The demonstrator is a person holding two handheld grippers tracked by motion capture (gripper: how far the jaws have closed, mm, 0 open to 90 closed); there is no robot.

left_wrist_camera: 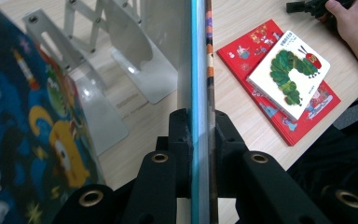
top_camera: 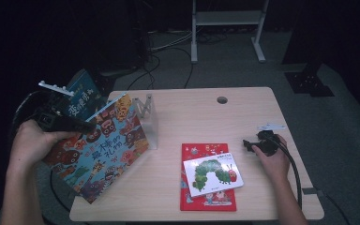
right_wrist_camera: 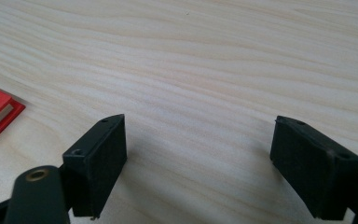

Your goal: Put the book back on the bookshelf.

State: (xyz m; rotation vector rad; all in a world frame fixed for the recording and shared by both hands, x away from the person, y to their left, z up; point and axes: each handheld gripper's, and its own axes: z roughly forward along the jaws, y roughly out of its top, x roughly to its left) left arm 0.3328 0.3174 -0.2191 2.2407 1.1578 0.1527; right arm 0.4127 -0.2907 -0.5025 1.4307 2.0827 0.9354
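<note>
While gripped, picture book [top_camera: 104, 150] abuts bookend [top_camera: 151, 119].

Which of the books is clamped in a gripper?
The big monster-cover book, clamped by the left gripper; the caterpillar book and red book lie flat, untouched.

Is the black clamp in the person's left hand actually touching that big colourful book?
Touching. In the left gripper view, the left gripper has both black pads pressed flat against the edge of the big colourful book, with no gap on either side.

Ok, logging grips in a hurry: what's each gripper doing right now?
Left gripper: shut on the monster book, held by its edge.
Right gripper: open, nothing between the jaws, over bare table.
</note>
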